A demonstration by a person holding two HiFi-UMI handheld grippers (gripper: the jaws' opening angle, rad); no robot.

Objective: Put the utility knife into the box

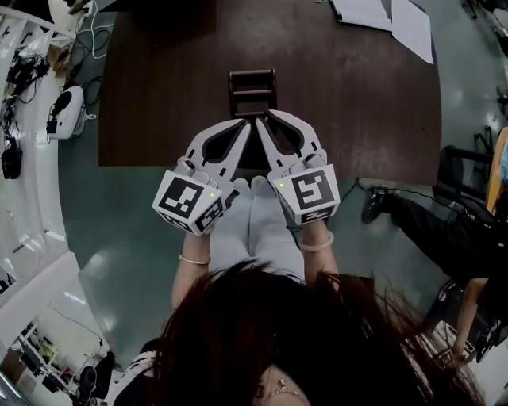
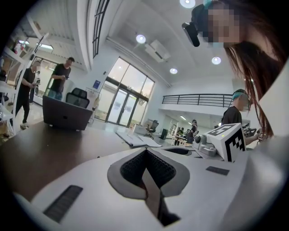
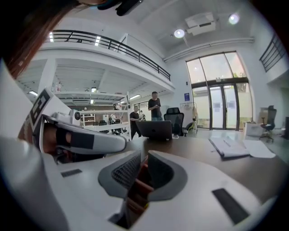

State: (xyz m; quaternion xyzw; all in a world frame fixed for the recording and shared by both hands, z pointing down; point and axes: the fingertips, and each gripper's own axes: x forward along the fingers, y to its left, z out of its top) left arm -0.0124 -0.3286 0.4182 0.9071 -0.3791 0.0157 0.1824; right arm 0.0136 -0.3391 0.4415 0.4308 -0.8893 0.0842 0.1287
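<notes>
**Hair low in head view, both grippers parked at the box**

Hair [image 1: 270, 341] fills the bottom of the head view and hides the upper arms. Above it are grey trousers [image 1: 254, 226], then the two grippers side by side at the near edge of the dark table [image 1: 357, 103].

Left gripper [image 1: 248, 123]: jaws fully together, tips meeting, nothing between them.

Right gripper [image 1: 263, 119]: jaws almost closed, with a narrow gap at the tips. A reddish-brown ridged body sits clamped in that gap and reads as the utility knife [image 3: 140, 185]. It only shows in the right gripper view.

Box [image 1: 252, 89]: dark wood, on the table just past both sets of tips. The gripper bodies cover its near side, and its inside is too dark to read.

Surroundings:
- papers [image 1: 397, 20] at the far right of the table
- closed laptop [image 3: 156, 129] at the far end
- a seated person [image 1: 444, 230] off to the right
</notes>
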